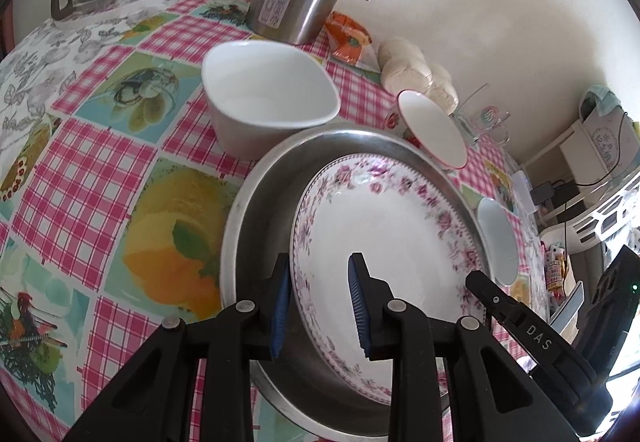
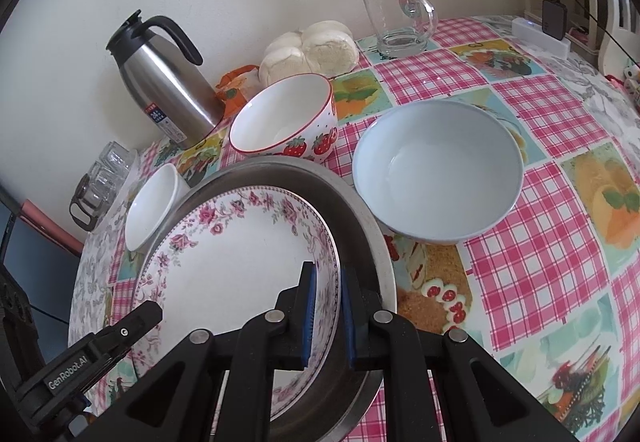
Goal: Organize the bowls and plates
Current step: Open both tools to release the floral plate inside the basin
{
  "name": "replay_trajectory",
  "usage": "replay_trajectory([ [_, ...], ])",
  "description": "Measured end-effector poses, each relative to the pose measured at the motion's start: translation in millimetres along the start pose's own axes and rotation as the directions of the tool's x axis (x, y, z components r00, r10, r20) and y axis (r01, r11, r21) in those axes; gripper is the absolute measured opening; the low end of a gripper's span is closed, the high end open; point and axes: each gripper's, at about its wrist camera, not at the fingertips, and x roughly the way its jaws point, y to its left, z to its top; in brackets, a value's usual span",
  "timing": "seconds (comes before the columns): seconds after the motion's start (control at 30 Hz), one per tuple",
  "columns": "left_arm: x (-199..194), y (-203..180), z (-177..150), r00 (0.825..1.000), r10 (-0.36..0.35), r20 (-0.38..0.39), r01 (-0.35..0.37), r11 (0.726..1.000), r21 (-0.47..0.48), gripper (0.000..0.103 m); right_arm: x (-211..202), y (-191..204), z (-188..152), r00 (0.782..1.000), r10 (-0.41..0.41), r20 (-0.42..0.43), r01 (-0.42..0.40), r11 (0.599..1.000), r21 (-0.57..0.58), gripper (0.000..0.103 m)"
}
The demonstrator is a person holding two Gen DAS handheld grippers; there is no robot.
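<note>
- Black right gripper (image 2: 327,316), blue pads clamped on the floral plate's (image 2: 240,250) right rim.
- Left gripper (image 1: 320,306) grips the plate's opposite rim.
- Plate sits inside the steel pan (image 2: 360,210).
- Pale-blue bowl (image 2: 438,170) and strawberry bowl (image 2: 284,118) stand beside it.

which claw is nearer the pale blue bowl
Right. The right claw grips the floral plate's rim on the side facing the pale blue bowl; the left claw straddles the plate's opposite rim, the whole plate between it and the bowl.
</note>
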Motion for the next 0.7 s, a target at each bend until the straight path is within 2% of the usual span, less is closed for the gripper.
replay_trajectory([
  [0.23,3,4,-2,1.0,0.006,-0.019,-0.006,1.0,-0.013,0.028,0,3,-5,1.0,-0.017,-0.002,0.017,0.999,-0.051,0.013],
  [0.4,1,2,-3,0.999,0.037,-0.026,-0.037,0.999,-0.012,0.028,-1,5,-8,1.0,-0.018,-0.006,0.018,0.997,-0.079,0.013],
  [0.7,-1,5,-1,0.999,0.032,-0.011,-0.032,0.999,-0.032,0.029,1,11,-13,0.999,-0.028,-0.014,0.026,0.991,-0.132,0.015],
])
